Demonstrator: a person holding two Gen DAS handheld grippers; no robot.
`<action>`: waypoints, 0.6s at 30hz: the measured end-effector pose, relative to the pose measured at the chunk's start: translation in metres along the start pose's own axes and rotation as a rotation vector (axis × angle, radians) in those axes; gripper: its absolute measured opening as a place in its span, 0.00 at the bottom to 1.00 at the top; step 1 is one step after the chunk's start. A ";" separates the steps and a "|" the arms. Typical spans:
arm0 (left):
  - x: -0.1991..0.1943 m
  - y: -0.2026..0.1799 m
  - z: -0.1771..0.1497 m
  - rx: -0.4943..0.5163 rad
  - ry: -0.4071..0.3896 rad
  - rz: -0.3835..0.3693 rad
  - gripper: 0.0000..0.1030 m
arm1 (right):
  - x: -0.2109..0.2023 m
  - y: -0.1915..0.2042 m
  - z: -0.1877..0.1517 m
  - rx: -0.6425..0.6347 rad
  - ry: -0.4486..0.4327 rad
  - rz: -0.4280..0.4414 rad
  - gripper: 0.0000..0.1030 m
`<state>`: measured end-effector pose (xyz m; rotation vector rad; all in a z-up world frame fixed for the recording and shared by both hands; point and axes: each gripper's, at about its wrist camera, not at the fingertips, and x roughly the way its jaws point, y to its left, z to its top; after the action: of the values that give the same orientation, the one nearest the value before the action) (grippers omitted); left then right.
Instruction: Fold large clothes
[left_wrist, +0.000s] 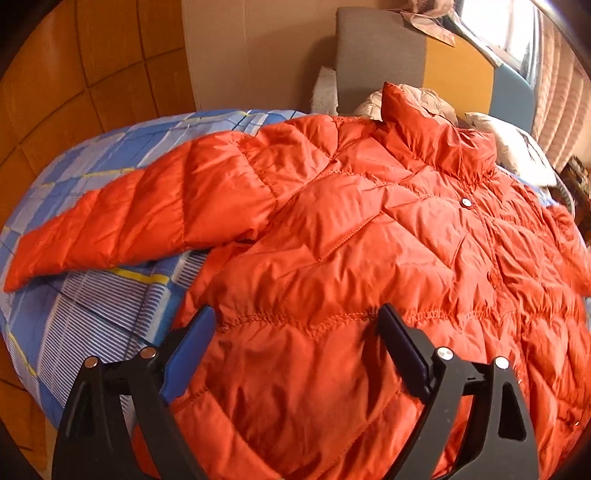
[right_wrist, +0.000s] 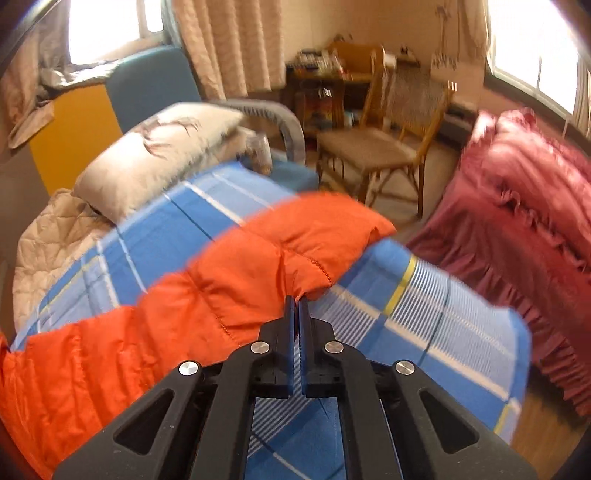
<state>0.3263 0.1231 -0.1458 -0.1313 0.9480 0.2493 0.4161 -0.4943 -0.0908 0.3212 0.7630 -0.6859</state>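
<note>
Right now, grip by grip:

Jacket: my orange puffer jacket (left_wrist: 351, 240) is lying front-up on the plaid bedsheet (left_wrist: 92, 306), filling the centre and right of the left wrist view, collar toward the upper right, one sleeve (left_wrist: 122, 218) trailing out to the left edge.

Left tongs: my left tongs (left_wrist: 295, 332) are hovering spread wide over the jacket's lower body at the bottom of the frame, gripping nothing.

Right tongs: my right tongs (right_wrist: 296, 306) are pressed together at lower centre of the right wrist view, pinching a thin edge of the other sleeve (right_wrist: 258, 266) near its cuff.

Slip risk: I am holding only a sliver of slick, puffy shell; a quick pull could be enough to tear it free.

Drag risk: with my left tongs not pinning the body, carrying the sleeve across may be dragging the whole jacket and bunching the sheet.

Edge risk: the cuff is sitting near the bed's edge at centre right, so a dropped sleeve could slide toward the floor.

Blur: the sleeve is smearing in view, so I cannot tell exact fold lines.
</note>
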 end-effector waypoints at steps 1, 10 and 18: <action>-0.001 0.001 0.000 0.001 0.000 -0.016 0.83 | -0.014 0.007 0.003 -0.028 -0.039 0.014 0.01; -0.020 0.014 0.002 0.019 -0.051 -0.133 0.80 | -0.137 0.150 -0.032 -0.396 -0.193 0.369 0.02; -0.021 0.031 0.000 -0.046 -0.031 -0.257 0.77 | -0.187 0.287 -0.146 -0.657 -0.044 0.635 0.01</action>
<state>0.3064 0.1503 -0.1285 -0.2884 0.8850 0.0355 0.4348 -0.1253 -0.0486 -0.0633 0.7469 0.1683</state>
